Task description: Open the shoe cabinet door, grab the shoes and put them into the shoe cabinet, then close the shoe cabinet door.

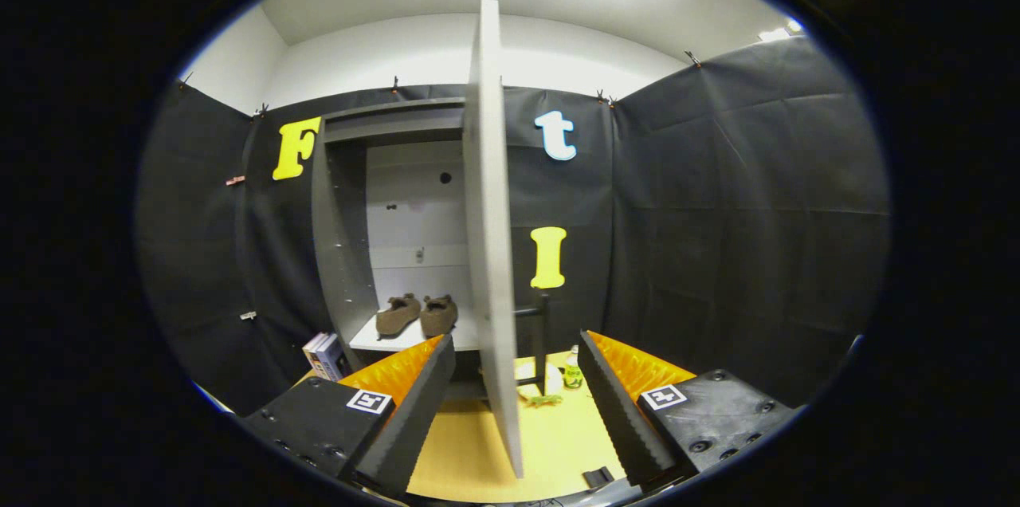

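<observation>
The grey shoe cabinet (pixel 343 252) stands open against the back wall. A pair of brown shoes (pixel 417 314) sits side by side on its white shelf (pixel 374 338). The cabinet door (pixel 490 252) is swung out edge-on toward me, and its lower edge runs down between my fingers. My gripper (pixel 516 403) is open, with the left finger (pixel 414 411) and the right finger (pixel 617 411) apart on either side of the door. Neither finger touches the door.
A yellow table top (pixel 550 443) lies under the fingers. Several books (pixel 325 355) stand to the left of the cabinet's base. A small green-capped bottle (pixel 572 370) and small items sit by a black stand (pixel 542 332) to the right of the door.
</observation>
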`<state>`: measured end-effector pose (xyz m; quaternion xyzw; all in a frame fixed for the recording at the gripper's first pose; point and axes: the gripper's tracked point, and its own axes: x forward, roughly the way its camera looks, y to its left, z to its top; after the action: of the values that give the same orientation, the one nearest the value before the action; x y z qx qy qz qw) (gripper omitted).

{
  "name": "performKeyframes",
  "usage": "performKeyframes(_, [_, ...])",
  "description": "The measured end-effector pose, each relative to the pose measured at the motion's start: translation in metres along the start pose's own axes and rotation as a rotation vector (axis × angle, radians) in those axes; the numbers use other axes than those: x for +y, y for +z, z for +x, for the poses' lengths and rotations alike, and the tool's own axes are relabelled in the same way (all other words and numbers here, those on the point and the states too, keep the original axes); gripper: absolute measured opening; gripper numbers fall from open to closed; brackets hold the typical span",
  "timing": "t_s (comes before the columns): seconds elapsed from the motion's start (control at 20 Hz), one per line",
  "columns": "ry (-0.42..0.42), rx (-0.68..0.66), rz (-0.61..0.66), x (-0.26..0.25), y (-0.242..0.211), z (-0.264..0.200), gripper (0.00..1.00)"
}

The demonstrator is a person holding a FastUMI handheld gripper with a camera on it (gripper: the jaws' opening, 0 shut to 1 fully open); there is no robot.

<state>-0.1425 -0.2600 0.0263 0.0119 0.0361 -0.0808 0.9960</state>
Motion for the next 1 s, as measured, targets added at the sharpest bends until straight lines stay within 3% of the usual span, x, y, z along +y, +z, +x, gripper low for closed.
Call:
performKeyframes(0.3, [-0.065,0.007,-0.031,-0.052,-0.012,0.039,0.98])
performKeyframes(0.7, [-0.002,0.072,0.005,-0.063,-0.038,0.101,0.98])
performKeyframes(1.0, [0.049,0.076,0.0,-0.041,-0.043,0.103,0.93])
